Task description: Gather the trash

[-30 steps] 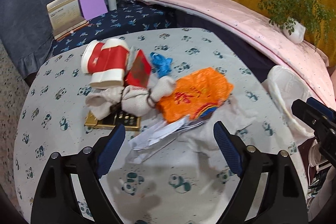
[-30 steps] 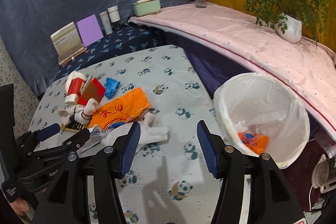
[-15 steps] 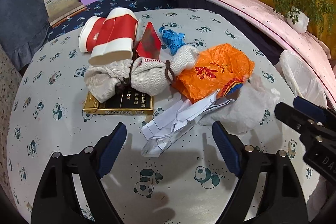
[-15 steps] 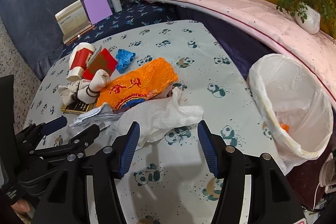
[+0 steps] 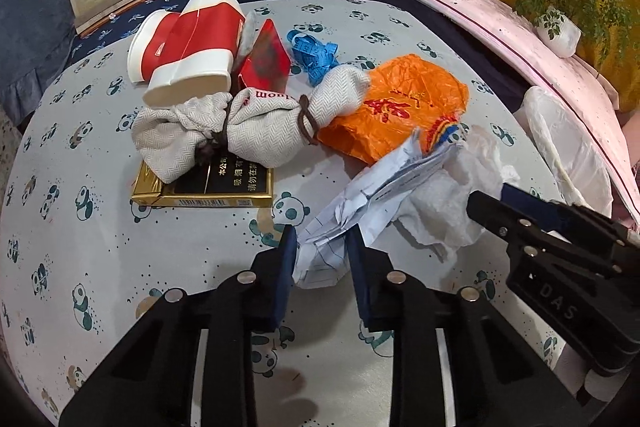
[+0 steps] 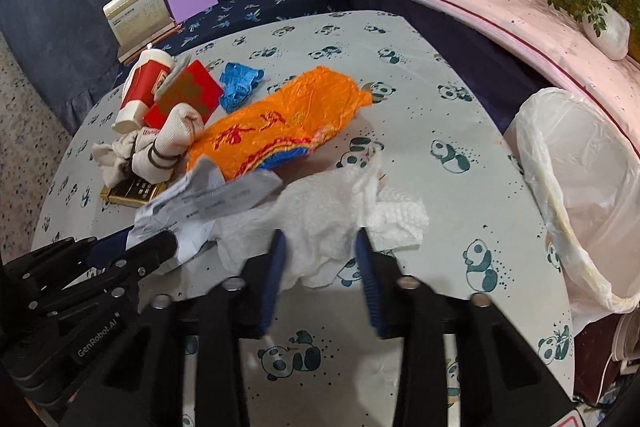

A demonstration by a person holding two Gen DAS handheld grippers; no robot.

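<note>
"GenRobot.AI" on left gripper [image 6: 132,251]; "DAS" on right gripper [image 5: 494,205]

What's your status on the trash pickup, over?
Left gripper pinching crumpled paper. Right gripper closing around white tissue, grip unconfirmed. Lined bin at table's right edge. Path unobstructed.

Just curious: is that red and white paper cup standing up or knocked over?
Knocked over. The red and white paper cup lies on its side on the table.

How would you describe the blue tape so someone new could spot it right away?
On the panda-print table, find the big orange plastic bag. Just behind its far left end, beside the red packet, lies the blue tape: the only bright blue crumpled strip in the pile.
</note>
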